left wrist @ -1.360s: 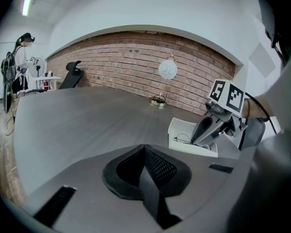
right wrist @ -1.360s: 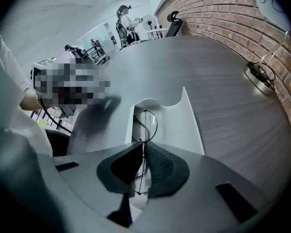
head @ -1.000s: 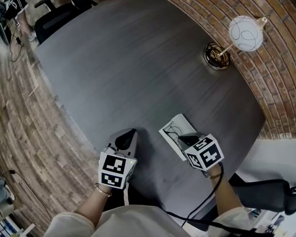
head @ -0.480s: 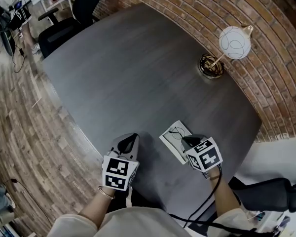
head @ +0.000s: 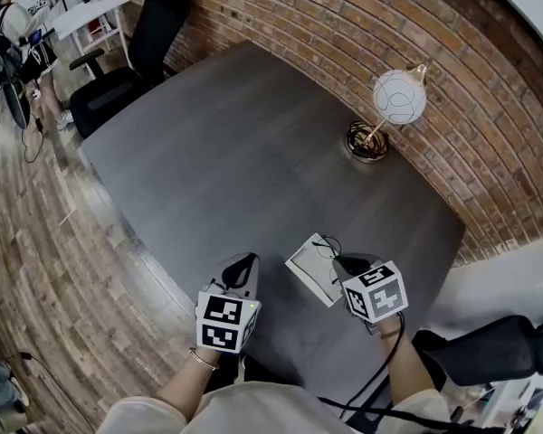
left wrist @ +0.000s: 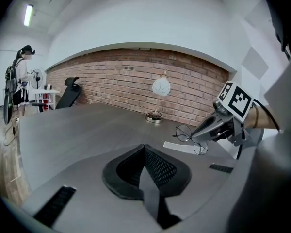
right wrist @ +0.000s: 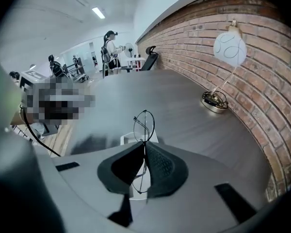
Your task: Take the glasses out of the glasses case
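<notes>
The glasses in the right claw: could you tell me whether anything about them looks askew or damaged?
Only their pose stands out: the glasses sit turned on edge in the shut right claw, one lens above the other, over the white case. No damage shows.

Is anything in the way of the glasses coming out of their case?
Nothing visible is. The right gripper has its fingers shut on the glasses, holding them just over the white case. The left gripper sits off to the side, shut and empty, and the lamp stands far off.
</notes>
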The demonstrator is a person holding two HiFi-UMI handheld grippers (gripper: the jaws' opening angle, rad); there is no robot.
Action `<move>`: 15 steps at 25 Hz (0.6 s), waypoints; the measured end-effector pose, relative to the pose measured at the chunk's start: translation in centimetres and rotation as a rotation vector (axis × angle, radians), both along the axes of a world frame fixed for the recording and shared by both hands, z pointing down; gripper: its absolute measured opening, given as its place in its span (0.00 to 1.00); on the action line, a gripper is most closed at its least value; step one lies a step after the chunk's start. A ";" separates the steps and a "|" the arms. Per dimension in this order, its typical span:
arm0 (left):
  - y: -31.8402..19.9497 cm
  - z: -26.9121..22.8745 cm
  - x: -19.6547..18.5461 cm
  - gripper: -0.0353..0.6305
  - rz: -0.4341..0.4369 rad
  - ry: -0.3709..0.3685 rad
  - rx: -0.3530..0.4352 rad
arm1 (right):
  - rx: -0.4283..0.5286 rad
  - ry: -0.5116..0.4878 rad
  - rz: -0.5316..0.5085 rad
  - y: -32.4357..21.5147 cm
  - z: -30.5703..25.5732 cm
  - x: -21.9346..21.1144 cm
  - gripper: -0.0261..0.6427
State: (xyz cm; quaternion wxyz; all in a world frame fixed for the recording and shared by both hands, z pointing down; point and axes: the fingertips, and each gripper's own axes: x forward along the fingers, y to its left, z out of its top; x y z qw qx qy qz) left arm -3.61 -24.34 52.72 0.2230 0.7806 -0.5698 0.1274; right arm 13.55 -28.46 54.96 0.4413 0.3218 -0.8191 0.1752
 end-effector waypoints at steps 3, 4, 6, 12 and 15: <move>-0.3 -1.3 0.7 0.08 0.019 0.005 0.034 | 0.047 -0.048 0.066 0.2 -2.0 0.3 0.10; -0.4 -1.8 1.0 0.08 0.026 0.004 0.047 | 0.064 -0.061 0.088 0.2 -2.7 0.5 0.10; -0.7 -2.7 1.6 0.08 0.043 0.003 0.071 | 0.100 -0.082 0.130 0.3 -4.0 0.9 0.10; -2.0 -5.9 3.0 0.08 0.084 0.007 0.141 | 0.228 -0.157 0.283 0.6 -8.5 3.0 0.10; -2.8 -7.5 4.0 0.08 0.119 -0.004 0.179 | 0.314 -0.194 0.363 0.8 -10.8 4.4 0.10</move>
